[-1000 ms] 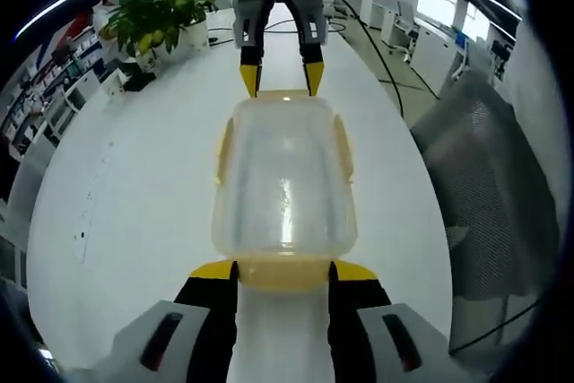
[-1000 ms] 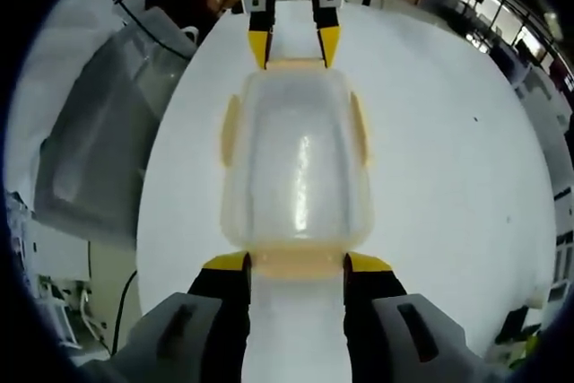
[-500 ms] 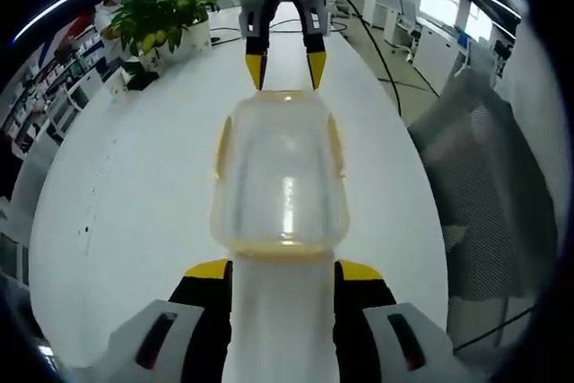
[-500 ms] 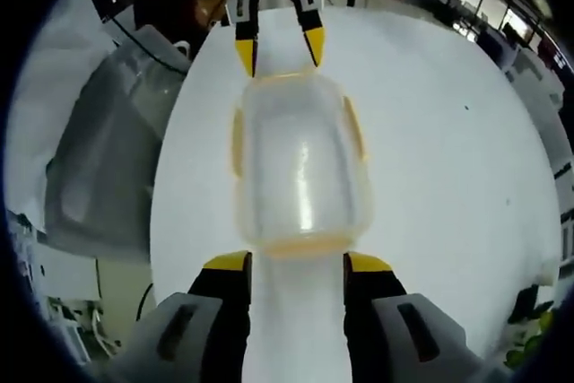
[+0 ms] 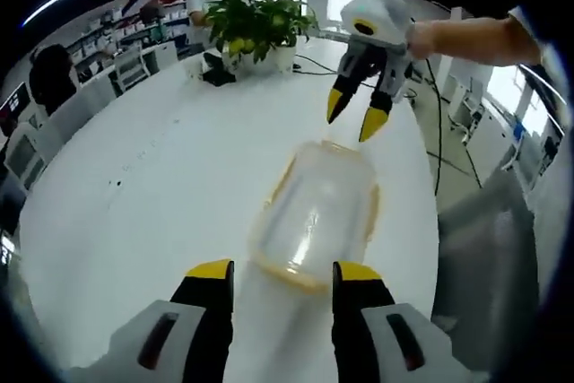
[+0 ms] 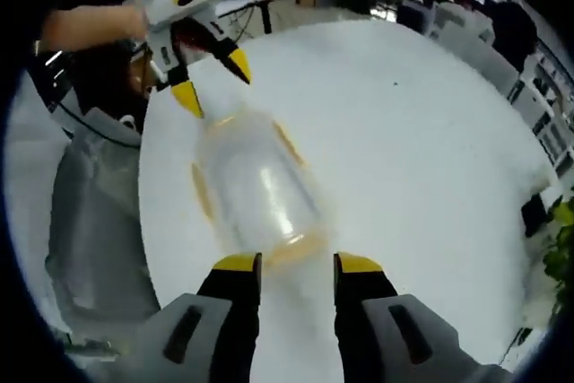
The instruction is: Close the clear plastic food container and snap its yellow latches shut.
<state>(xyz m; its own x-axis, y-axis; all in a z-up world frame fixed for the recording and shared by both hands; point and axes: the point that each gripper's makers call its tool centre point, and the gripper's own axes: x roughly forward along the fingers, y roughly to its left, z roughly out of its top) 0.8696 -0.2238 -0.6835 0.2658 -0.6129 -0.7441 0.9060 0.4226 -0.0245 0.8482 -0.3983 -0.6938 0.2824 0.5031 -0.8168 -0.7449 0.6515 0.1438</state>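
With both grippers' fingers spread wide and empty, bring left gripper [image 5: 273, 273] and right gripper [image 6: 294, 265] squarely onto the container [image 5: 316, 217] end latches on the bench [image 5: 152, 186].

White table [image 5: 134, 204] lies bare on all sides of the closed container [image 5: 316, 218]. A potted plant [image 5: 256, 29] stands at its far end; a grey chair [image 6: 94, 221] adjoins one edge.

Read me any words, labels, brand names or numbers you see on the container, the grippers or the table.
None can be read.
Clear food container: no label or print shows.
Left gripper and right gripper: no markings.
White table: bare; a few small dark specks, not text.
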